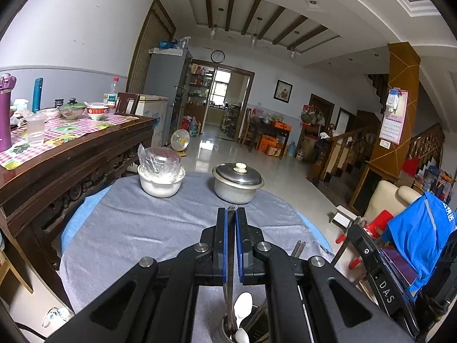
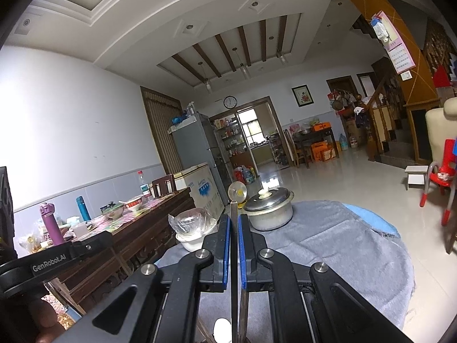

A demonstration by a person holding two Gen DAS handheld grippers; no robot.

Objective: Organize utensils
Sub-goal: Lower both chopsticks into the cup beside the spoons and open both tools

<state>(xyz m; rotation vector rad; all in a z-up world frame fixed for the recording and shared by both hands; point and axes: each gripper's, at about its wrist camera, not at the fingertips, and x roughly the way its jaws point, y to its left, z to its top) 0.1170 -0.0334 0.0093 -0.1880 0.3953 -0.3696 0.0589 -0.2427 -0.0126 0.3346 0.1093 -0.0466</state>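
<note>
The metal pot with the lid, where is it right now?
The lidded metal pot sits at the far edge of the grey-clothed round table, to the right of the white bowl in the left wrist view.

On the round table [image 1: 120, 228], the bowl [image 1: 161, 184] stands left of the lidded pot [image 1: 238, 184].

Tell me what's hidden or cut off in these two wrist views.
- Utensil holder, left wrist view: base cut off by the bottom edge, sides hidden by the left gripper.
- Chopsticks in the right gripper, right wrist view: lower ends run off the bottom edge.
- Metal pot: contents hidden by its lid.
</note>
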